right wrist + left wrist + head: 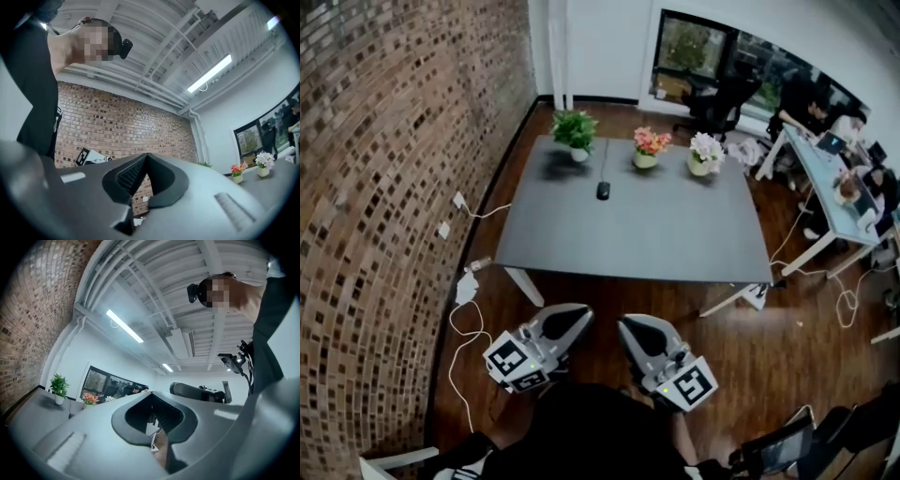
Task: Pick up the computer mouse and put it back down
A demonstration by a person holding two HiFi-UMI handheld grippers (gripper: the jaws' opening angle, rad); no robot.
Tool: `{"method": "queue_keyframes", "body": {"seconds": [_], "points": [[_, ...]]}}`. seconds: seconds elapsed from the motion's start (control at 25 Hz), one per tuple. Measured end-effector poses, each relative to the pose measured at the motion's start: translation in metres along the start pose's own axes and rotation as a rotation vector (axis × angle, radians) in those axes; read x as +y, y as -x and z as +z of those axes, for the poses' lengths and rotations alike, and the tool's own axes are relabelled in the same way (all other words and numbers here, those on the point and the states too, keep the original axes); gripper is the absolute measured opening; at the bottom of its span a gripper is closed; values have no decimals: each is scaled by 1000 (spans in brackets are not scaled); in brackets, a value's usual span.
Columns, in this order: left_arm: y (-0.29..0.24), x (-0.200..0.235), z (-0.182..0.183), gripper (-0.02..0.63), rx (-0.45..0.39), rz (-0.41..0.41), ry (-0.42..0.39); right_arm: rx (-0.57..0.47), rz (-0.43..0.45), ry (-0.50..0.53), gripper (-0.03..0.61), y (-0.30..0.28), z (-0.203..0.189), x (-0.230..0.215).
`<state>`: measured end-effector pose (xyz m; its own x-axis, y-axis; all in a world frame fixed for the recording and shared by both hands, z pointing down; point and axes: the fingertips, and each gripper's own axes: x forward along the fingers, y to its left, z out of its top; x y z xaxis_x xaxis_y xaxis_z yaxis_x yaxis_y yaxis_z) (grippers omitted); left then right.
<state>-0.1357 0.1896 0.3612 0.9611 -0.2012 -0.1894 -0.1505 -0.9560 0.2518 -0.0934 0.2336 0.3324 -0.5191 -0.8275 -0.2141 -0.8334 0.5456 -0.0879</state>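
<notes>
head view, mouse: the computer mouse (603, 190) sits on the far half of the grey counter (637, 239). Its cable (605, 159) runs off toward the far edge, between the green plant (575, 129) and the pink flowers (650, 142). Nothing is touching it.
head view, grippers: the left gripper (577, 317) and right gripper (630, 327) are side by side over the wood floor (609, 295) on the near side of the counter. They're close to the person and well apart from the mouse.
head view, step: looks like the approach, tbh. The pickup hasn't started.
left gripper view, jaws: pressed together at the tip (151, 396) with nothing between them, so it's empty. It's tipped up at the ceiling, and the counter and plant only show low at the left (58, 386). I can't pick out the mouse here.
right gripper view, jaws: same deal, tips meeting (146, 157) with nothing held. It's aimed mostly at the brick wall (117, 126), with the flowers (236, 169) off at the right edge. No mouse in sight.
next move: my guess is one gripper has to reach forward over the counter, dip its nose down toward the mouse, and spread its jaws wide enough to straddle it before closing.
watch out: the cable could drag when the mouse is lifted.
</notes>
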Motion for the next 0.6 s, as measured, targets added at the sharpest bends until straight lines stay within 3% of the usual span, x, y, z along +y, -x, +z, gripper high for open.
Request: {"method": "queue_keyframes", "body": {"seconds": [0.36, 0.6], "points": [[-16, -35, -21, 3, 36, -34, 49, 46, -55, -30, 0, 47, -7, 0], [2, -31, -39, 3, 52, 28, 86, 77, -16, -61, 0, 44, -18, 9]]}}
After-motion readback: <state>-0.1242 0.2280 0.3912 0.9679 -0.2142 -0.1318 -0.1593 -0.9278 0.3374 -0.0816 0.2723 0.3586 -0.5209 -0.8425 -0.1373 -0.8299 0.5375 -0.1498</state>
